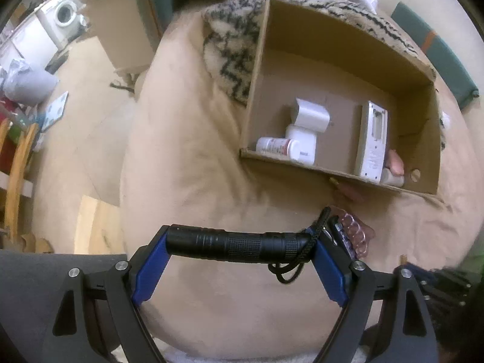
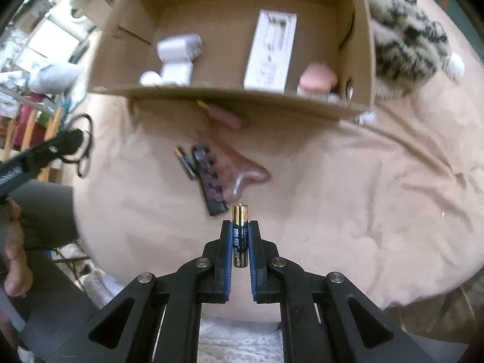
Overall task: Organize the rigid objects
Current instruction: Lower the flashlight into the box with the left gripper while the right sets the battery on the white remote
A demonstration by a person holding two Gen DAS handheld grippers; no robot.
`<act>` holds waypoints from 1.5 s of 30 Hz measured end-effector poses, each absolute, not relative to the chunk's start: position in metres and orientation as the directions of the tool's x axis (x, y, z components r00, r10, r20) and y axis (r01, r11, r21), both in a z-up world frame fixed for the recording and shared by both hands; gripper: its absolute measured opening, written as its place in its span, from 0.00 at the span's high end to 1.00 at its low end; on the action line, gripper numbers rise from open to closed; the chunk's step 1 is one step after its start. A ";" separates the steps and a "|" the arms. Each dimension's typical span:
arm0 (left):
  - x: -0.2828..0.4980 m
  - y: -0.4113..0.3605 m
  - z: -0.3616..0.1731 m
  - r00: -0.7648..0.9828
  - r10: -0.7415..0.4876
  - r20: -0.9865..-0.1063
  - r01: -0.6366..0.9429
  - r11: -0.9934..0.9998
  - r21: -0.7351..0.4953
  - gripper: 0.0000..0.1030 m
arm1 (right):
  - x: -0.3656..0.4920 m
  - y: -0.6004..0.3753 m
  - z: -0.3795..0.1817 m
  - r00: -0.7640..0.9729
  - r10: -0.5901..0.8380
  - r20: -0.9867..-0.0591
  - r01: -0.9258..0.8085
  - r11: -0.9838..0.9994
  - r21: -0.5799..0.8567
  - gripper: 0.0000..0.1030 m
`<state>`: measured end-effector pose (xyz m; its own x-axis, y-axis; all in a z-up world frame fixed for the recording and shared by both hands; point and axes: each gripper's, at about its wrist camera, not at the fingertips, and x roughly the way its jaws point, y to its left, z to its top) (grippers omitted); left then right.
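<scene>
My left gripper (image 1: 239, 246) is shut lengthwise on a black flashlight (image 1: 236, 243) with a wrist cord, held above the tan blanket. My right gripper (image 2: 240, 227) is shut on a blue and gold battery (image 2: 239, 233) standing upright between its blue pads. The cardboard box (image 1: 332, 60) lies ahead with a white remote (image 1: 372, 142), white adapters (image 1: 308, 118) and a pill bottle (image 1: 273, 146) inside. On the blanket lie another battery (image 2: 184, 163), a dark remote (image 2: 208, 181) and a pink clear hair clip (image 2: 242, 172). The flashlight (image 2: 39, 154) shows at the left of the right wrist view.
A patterned fleece blanket (image 1: 233, 51) lies behind and beside the box. A pink object (image 2: 317, 78) sits in the box's right corner. A second cardboard box (image 1: 121, 30) and a washing machine (image 1: 65, 13) stand on the floor to the left. A hand (image 2: 15, 260) shows at the left edge.
</scene>
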<state>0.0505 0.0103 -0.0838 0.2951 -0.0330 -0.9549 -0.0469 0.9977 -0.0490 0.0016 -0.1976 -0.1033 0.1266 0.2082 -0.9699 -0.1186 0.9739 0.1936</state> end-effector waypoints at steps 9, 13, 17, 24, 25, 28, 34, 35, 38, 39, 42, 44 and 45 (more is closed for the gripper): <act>0.065 0.010 -0.036 0.391 -0.024 -0.920 -0.039 0.998 -0.043 0.17 | 0.025 -0.226 -0.045 0.300 0.268 -0.915 -0.130 0.962 0.239 0.90; 0.080 0.008 -0.012 0.449 -0.015 -0.893 -0.045 0.998 -0.040 0.17 | 0.048 -0.232 -0.014 0.385 0.275 -0.881 -0.135 0.961 0.241 0.90; 0.095 0.001 0.013 0.524 -0.004 -0.852 -0.050 0.998 -0.036 0.17 | 0.072 -0.242 0.008 0.471 0.268 -0.841 -0.122 0.963 0.239 0.90; 0.135 -0.031 0.035 0.605 -0.050 -0.794 0.026 0.999 -0.043 0.17 | 0.118 -0.257 0.009 0.525 0.260 -0.810 -0.066 0.962 0.266 0.90; 0.142 -0.038 0.034 0.617 -0.044 -0.786 0.036 0.999 -0.029 0.17 | 0.121 -0.257 0.005 0.528 0.255 -0.810 -0.058 0.963 0.265 0.90; 0.155 -0.051 0.022 0.630 -0.048 -0.775 0.052 0.998 -0.019 0.17 | 0.129 -0.259 -0.011 0.520 0.247 -0.818 -0.037 0.963 0.268 0.90; 0.173 -0.066 -0.026 0.580 -0.076 -0.811 0.090 0.996 -0.029 0.17 | 0.137 -0.252 -0.043 0.469 0.247 -0.848 -0.032 0.964 0.263 0.89; 0.175 -0.068 -0.037 0.553 -0.093 -0.828 0.102 0.994 -0.044 0.17 | 0.139 -0.250 -0.048 0.458 0.245 -0.854 -0.032 0.965 0.260 0.89; 0.180 -0.075 -0.057 0.517 -0.108 -0.849 0.132 0.990 -0.046 0.17 | 0.144 -0.246 -0.062 0.430 0.233 -0.872 -0.035 0.970 0.242 0.89; 0.181 -0.077 -0.061 0.517 -0.104 -0.850 0.142 0.989 -0.035 0.17 | 0.146 -0.244 -0.065 0.420 0.236 -0.876 -0.035 0.969 0.245 0.89; 0.184 -0.080 -0.067 0.507 -0.102 -0.856 0.151 0.988 -0.028 0.17 | 0.148 -0.240 -0.071 0.409 0.242 -0.880 -0.048 0.969 0.244 0.89; 0.185 -0.080 -0.071 0.495 -0.110 -0.862 0.154 0.987 -0.038 0.17 | 0.148 -0.238 -0.075 0.397 0.248 -0.884 -0.053 0.967 0.247 0.89; 0.186 -0.081 -0.072 0.493 -0.110 -0.863 0.156 0.987 -0.037 0.17 | 0.149 -0.237 -0.077 0.392 0.246 -0.886 -0.052 0.968 0.246 0.89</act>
